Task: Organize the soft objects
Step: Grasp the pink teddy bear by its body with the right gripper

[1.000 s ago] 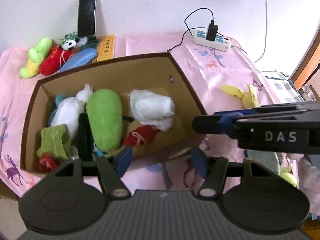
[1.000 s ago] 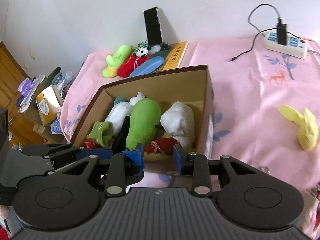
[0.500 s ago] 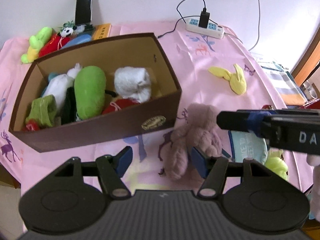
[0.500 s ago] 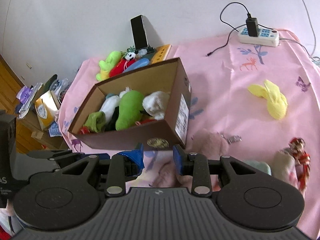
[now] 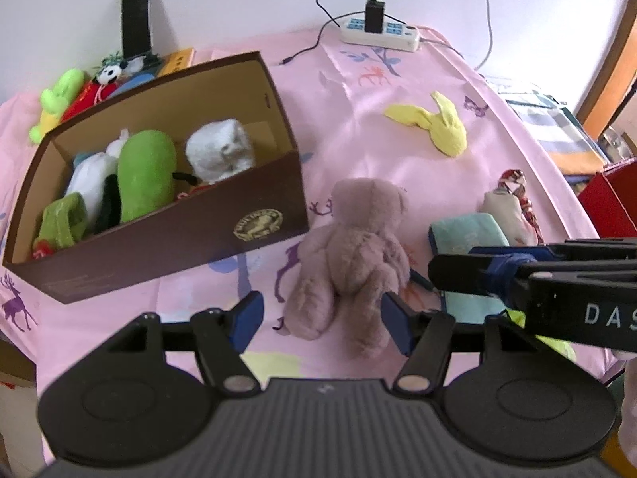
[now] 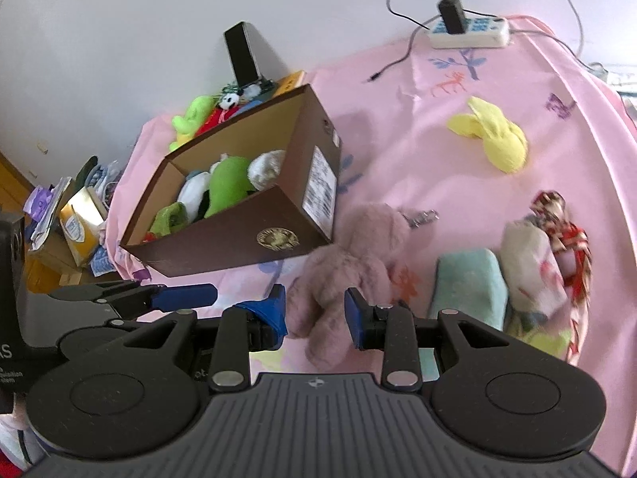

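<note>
Two grippers w/ jaws apart, nothing clamped: left gripper (image 5: 320, 322) stands wide, its pads either side of the pink bear's (image 5: 354, 247) legs w/o pressing; right gripper (image 6: 314, 314) is narrower, pads flanking one bear leg, apparently no squeeze yet. Bear lies on the pink cloth (image 5: 358, 91) just beside the brown box's (image 5: 167, 255) front right corner, head pointing away from the cameras. Beyond the bear from the box: teal pad (image 5: 466, 239) and a patterned pouch (image 5: 509, 207); yellow bunny (image 5: 438, 123) lies well apart from the box, farther back. Box already holds green, white & red plush.

Handling, judged: bear is light, squashy, furry, so pads sink in and fur may slip. Take torso or a thick leg, not fur tips; limbs will dangle & could catch the box rim. Not fragile.
</note>
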Motion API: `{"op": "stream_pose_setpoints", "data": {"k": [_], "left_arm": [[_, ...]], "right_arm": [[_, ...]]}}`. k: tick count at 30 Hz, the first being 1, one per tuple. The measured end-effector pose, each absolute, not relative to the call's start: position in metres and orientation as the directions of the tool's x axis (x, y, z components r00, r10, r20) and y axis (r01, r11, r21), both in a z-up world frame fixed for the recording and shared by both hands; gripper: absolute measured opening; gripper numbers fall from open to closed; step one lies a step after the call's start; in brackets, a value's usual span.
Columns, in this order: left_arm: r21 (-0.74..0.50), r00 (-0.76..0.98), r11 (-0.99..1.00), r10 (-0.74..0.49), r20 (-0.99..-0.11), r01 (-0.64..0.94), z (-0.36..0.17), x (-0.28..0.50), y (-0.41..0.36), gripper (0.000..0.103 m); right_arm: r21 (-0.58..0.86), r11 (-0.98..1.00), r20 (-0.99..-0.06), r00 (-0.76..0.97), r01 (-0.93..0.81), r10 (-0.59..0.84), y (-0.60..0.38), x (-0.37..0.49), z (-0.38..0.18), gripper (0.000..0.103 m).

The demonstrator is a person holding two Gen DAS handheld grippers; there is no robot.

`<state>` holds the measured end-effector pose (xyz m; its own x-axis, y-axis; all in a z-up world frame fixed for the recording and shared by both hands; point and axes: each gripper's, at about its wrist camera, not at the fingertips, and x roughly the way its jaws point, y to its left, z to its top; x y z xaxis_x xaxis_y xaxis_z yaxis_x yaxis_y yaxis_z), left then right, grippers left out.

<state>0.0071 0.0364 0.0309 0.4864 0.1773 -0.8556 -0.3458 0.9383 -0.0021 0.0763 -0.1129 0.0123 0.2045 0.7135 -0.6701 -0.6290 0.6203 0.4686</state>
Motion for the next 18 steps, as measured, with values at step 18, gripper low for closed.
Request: {"op": "stream_pose_setpoints", "data": {"k": [18], "left_arm": [[-0.028, 0.475, 0.966, 0.101, -0.874, -0.256, -0.002, 0.018, 0.019, 0.066]], "right_arm": [[0.532, 0.666, -0.68, 0.205, -0.523, 0.704, -0.145, 0.082, -0.021, 0.015]]}}
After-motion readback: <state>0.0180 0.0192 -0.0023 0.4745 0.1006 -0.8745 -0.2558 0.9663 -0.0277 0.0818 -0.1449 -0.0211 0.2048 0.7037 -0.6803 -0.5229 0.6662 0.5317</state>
